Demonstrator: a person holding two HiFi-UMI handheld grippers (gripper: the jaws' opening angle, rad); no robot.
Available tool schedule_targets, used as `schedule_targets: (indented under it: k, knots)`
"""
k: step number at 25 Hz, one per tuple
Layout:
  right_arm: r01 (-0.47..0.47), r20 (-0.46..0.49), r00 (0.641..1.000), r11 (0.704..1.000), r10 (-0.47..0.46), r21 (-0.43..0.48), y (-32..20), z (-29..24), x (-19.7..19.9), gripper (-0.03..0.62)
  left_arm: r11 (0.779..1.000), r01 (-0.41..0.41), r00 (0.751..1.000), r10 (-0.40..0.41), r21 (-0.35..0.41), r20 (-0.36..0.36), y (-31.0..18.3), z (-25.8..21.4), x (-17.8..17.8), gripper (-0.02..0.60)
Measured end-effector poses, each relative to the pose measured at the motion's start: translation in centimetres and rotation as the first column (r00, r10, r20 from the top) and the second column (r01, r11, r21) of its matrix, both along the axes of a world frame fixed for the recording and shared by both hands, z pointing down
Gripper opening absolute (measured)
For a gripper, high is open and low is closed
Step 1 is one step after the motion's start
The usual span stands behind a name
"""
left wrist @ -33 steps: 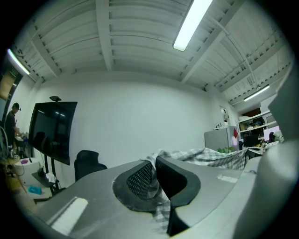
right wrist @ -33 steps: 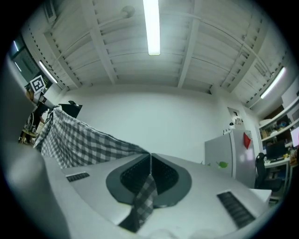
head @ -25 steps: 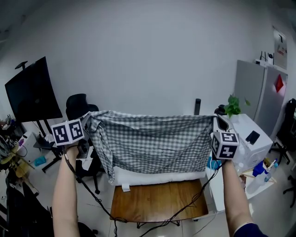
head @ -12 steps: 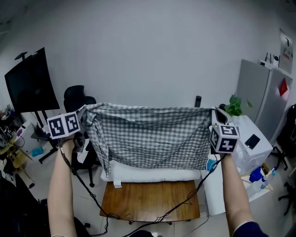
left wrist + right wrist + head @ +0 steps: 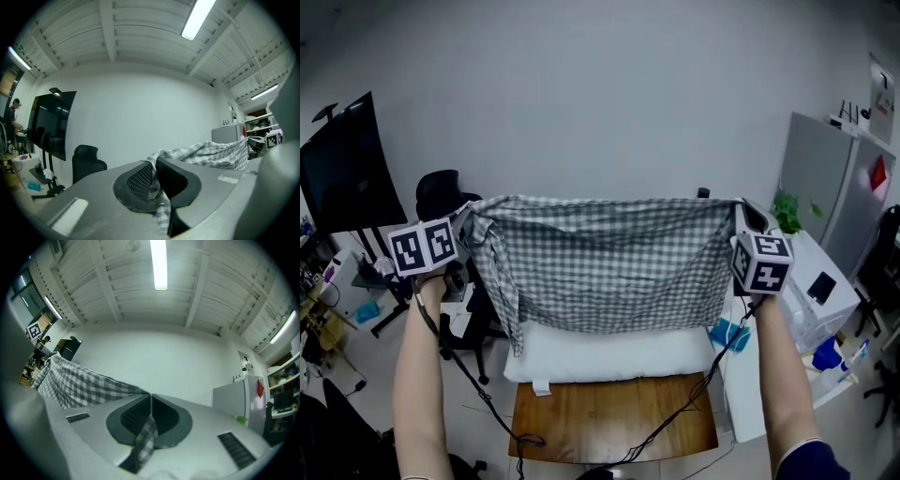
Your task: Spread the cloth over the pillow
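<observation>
A grey-and-white checked cloth (image 5: 605, 267) hangs stretched in the air between both grippers, its lower edge draping in front of the white pillow (image 5: 609, 354). The pillow lies across the back of a wooden table (image 5: 614, 422). My left gripper (image 5: 461, 222) is shut on the cloth's top left corner, where the fabric bunches and folds down. My right gripper (image 5: 741, 208) is shut on the top right corner. In the left gripper view the cloth (image 5: 206, 154) is pinched between the jaws at the left gripper (image 5: 154, 180). In the right gripper view a strip of cloth (image 5: 145, 439) runs out of the right gripper (image 5: 150, 411).
A black office chair (image 5: 441, 192) and a dark monitor (image 5: 347, 169) stand at the left. A white cabinet (image 5: 811, 281) with a green plant (image 5: 787, 211) and a grey fridge (image 5: 825, 178) are at the right. Black cables (image 5: 675, 427) trail across the table.
Both grippers have lifted the cloth slightly higher and further forward over the pillow. More of the pillow now shows below the cloth's lower edge.
</observation>
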State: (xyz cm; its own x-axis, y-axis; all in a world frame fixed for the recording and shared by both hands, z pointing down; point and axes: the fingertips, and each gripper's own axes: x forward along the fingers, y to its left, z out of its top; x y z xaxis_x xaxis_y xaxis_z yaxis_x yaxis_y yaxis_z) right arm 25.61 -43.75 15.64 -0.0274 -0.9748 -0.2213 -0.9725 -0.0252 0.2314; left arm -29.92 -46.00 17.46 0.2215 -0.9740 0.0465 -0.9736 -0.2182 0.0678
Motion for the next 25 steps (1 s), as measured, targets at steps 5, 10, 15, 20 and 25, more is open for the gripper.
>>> schedule_targets:
  k: [5,10,15,20,25]
  knots:
    - [-0.033,-0.006,0.999,0.999,0.033,-0.003,-3.4,-0.4,-0.4,0.017,0.999,-0.033,0.999,0.033,0.004,-0.001,-4.6,-0.1,-0.5,0.029]
    - [-0.061,0.005,0.998,0.998,0.061,-0.013,-7.2,-0.8,-0.7,0.017,0.998,-0.059,0.998,0.059,-0.002,-0.004,-9.2,-0.3,-0.8,0.029]
    - [-0.071,-0.001,0.997,0.997,0.071,-0.023,-11.5,-1.3,-0.9,0.017,0.998,-0.055,0.998,0.055,-0.01,-0.013,-13.8,-0.2,-0.8,0.029]
    - [-0.057,-0.006,0.998,0.997,0.056,-0.049,-16.7,-0.6,-0.6,0.017,0.999,-0.019,1.0,0.019,-0.026,-0.023,-18.5,1.1,-0.6,0.029]
    - [-0.034,-0.006,0.999,0.997,0.033,-0.07,-21.8,0.4,-0.7,0.017,0.998,0.045,0.998,-0.047,-0.042,-0.034,-22.8,2.6,-0.8,0.029]
